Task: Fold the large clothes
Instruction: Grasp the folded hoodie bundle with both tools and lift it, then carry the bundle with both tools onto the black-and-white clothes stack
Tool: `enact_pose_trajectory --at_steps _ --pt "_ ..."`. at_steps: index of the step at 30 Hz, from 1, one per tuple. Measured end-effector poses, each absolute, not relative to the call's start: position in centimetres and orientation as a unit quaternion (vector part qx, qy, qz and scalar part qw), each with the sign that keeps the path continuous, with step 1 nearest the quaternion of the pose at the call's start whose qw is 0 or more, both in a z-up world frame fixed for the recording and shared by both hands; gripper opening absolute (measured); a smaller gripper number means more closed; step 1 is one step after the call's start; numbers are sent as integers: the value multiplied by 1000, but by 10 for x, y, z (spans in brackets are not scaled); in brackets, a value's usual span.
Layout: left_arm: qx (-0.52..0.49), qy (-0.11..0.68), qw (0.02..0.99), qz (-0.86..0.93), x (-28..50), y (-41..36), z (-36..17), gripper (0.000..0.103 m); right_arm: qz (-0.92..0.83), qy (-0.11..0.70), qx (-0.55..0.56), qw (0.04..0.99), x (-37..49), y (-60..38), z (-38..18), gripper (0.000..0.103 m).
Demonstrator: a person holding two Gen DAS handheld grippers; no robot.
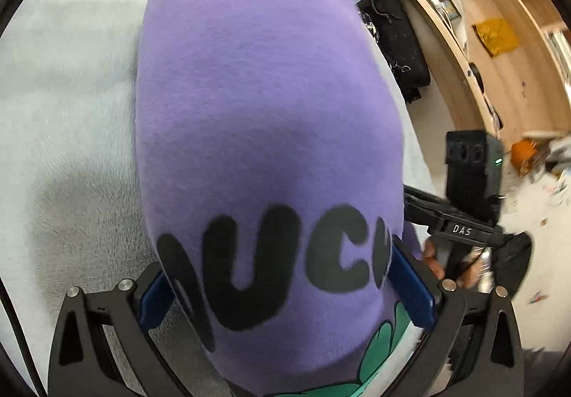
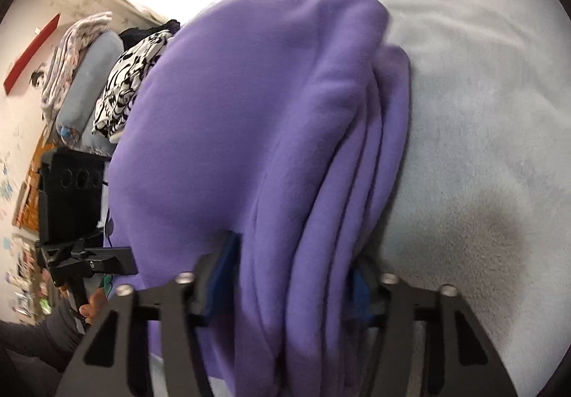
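1. Left wrist view is filled by a purple garment [image 1: 257, 104], draped from 12 o'clock down to 6 o'clock over a pale blue blanket [image 1: 64, 83].
2. Black printed letters [image 1: 271, 254] are seen across the garment's lower part, with a green print [image 1: 382, 347] at 5 o'clock.
3. The left gripper [image 1: 282, 286] is clenched on the garment; its blue pads [image 1: 410, 286] are pressed against the cloth at 7 and 4 o'clock.
4. The other hand-held gripper body [image 1: 471, 183] is seen at 3 o'clock, gripped by a hand [image 1: 439, 261] just below it.
5. A wooden shelf [image 1: 499, 51] is seen at 2 o'clock, with a black bag [image 1: 392, 26] lying between shelf and blanket.
6. In the right wrist view the same garment [image 2: 221, 133] is shown folded in several stacked layers [image 2: 360, 183], running from 11 o'clock to 6 o'clock on the blanket [image 2: 481, 76].
7. The right gripper [image 2: 289, 286] is closed around the layered edge: the cloth is squeezed between its blue pads [image 2: 225, 272] at 6 o'clock.
8. A black-and-white patterned cloth [image 2: 132, 83] and a grey roll [image 2: 89, 76] are piled at 9 to 10 o'clock, beside the garment's far end.
9. The left gripper's body [image 2: 75, 190] is seen at 8 o'clock, just beside the garment.
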State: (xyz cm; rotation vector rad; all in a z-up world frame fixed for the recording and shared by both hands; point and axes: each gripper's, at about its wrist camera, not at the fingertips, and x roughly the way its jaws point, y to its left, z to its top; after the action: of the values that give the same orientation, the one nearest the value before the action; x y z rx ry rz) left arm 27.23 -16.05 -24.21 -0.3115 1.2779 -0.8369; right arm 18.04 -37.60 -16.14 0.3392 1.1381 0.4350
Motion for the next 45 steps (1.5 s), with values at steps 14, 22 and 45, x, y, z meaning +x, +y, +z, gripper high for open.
enact_pose_trajectory --at_steps 14,22,45 --pt "-107 503 784 -349 247 -102 -132 98 207 470 115 850 144 -292 -85 43" --pt "-130 463 816 -321 248 10 -51 98 260 409 94 869 143 -190 -27 43" --pt "-76 413 873 -246 421 246 46 98 325 326 112 881 299 60 21 43"
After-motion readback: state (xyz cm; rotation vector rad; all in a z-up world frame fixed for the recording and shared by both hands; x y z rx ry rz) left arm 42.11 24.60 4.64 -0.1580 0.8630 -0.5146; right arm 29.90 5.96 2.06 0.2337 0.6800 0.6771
